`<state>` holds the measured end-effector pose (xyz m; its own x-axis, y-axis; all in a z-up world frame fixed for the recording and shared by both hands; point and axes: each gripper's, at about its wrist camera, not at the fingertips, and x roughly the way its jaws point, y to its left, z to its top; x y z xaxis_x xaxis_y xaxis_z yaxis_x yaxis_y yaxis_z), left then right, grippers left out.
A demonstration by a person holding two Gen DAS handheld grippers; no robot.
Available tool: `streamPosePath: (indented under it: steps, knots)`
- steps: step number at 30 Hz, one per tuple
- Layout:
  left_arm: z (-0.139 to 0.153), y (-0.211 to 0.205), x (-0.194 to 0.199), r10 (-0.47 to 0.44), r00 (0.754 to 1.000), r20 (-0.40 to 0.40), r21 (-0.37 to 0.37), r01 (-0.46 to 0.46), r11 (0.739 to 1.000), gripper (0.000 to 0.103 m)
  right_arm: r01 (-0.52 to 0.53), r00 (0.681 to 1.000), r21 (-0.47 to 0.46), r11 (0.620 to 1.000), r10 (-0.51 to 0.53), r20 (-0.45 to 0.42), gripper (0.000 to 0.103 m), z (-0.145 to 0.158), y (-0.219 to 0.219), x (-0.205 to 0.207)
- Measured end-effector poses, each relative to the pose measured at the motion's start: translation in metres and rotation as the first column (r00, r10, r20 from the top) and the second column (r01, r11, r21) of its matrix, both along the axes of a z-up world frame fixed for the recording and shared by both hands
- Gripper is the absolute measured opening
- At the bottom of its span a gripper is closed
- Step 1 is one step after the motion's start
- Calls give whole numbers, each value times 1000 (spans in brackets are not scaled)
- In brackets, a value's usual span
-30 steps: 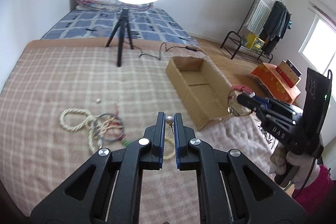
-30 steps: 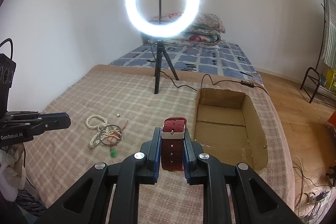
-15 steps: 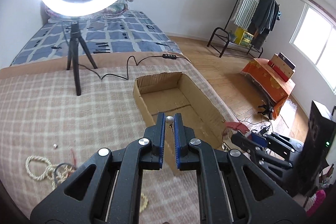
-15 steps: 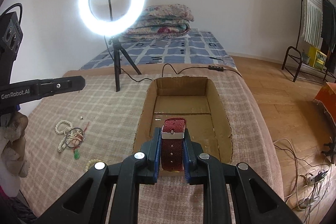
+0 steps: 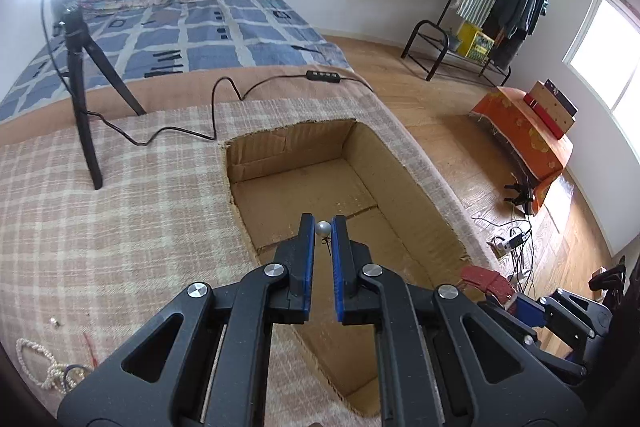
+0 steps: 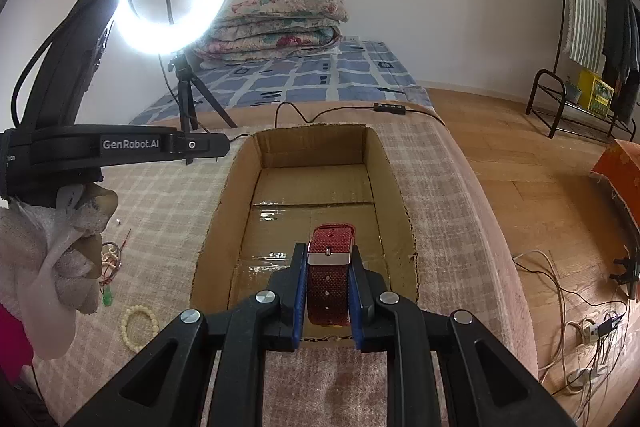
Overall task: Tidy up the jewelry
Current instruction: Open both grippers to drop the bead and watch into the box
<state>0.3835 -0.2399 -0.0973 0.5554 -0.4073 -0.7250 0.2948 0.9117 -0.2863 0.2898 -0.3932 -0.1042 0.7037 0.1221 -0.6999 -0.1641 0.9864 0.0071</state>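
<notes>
My left hand-held gripper (image 5: pixel 323 227) pinches a small round pearl earring (image 5: pixel 322 227), my right hand-held gripper (image 6: pixel 328 267) clamps a red woven watch strap (image 6: pixel 329 269), both over the bare cardboard box (image 6: pixel 382 163).

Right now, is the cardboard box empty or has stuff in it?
Empty. Both views show only the bare floor of the cardboard box; no jewelry lies inside.

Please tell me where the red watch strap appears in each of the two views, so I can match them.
Left wrist: red watch strap at lower right, beside the box's near corner.
Right wrist: lower centre, between the right gripper's jaws.
Shared landmark: the cardboard box.
</notes>
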Motion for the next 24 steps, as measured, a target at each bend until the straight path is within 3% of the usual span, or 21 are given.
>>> streamPosePath:
  steps: [7, 15, 17, 18, 19, 20, 24]
  knots:
    - [-24, -12, 22, 4, 999, -36, 27, -3, 1000, 6, -5, 1000, -14, 1000, 4, -21, 16, -12, 2, 8]
    - [-25, -9, 36, 16, 998, -64, 7, -15, 1000, 8, -32, 999, -7, 999, 32, -35, 18, -17, 8, 13]
    - [-23, -6, 37, 19, 998, -66, -6, -20, 1000, 30, -37, 999, -5, 999, 37, -36, 28, -18, 10, 13]
    - [-21, -4, 37, 24, 998, -56, -14, -25, 1000, 49, -38, 999, -10, 999, 38, -33, 30, -18, 11, 13]
    - [-19, -3, 36, 31, 999, -42, -17, -31, 999, 61, -41, 999, -17, 999, 40, -32, 38, -18, 13, 12]
    - [-17, -2, 34, 36, 999, -26, -13, -37, 999, 63, -42, 999, -23, 999, 42, -30, 48, -18, 14, 11]
    - [-12, -1, 34, 35, 999, -28, -5, -35, 999, 74, -30, 1000, -27, 999, 30, -2, 74, -16, 16, 9]
